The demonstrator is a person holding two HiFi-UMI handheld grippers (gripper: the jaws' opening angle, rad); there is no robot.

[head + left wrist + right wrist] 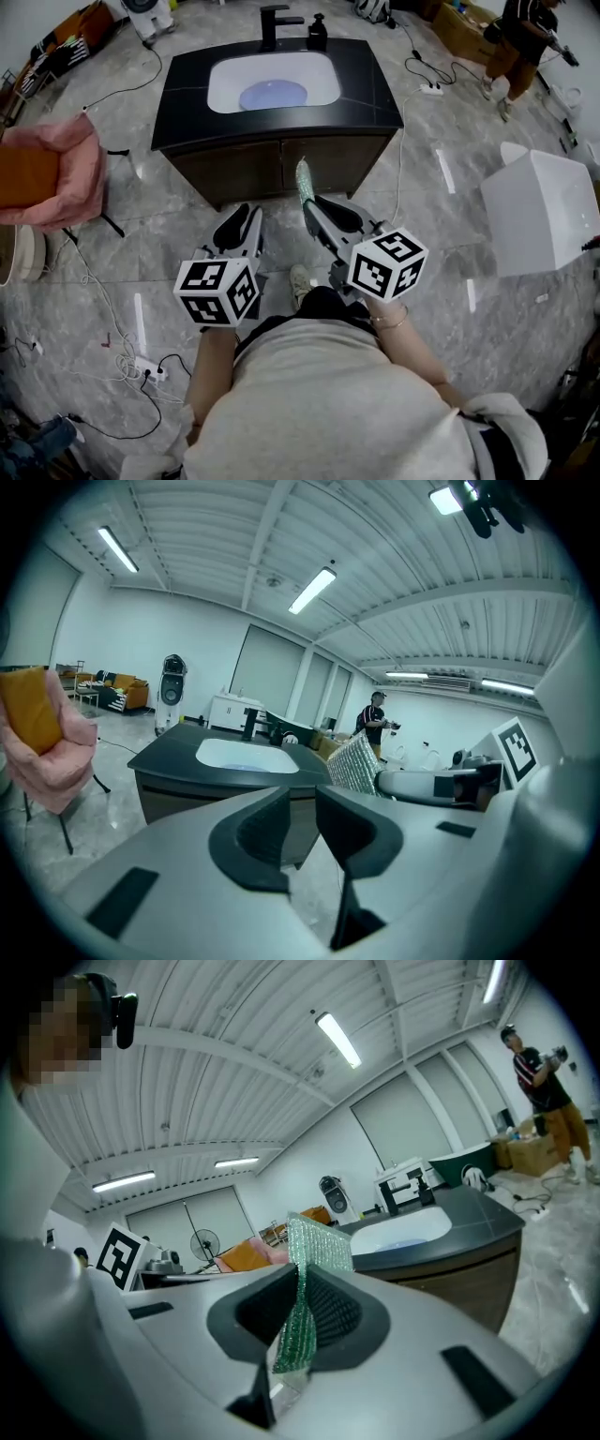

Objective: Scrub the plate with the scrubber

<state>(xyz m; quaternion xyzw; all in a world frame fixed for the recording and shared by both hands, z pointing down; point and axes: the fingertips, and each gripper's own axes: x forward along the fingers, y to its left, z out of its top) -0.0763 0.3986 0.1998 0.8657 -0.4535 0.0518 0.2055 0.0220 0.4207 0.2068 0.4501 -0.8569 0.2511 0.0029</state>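
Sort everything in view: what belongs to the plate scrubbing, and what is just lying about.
Job: scrubber, gripped in the right claw; plate, in the sink; empty left claw.
Lying about: pink chair; white box; power strip; bottle by the tap.

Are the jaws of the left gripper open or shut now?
Open. In the left gripper view, the left gripper has its jaws apart with a clear gap, and nothing stands between them.
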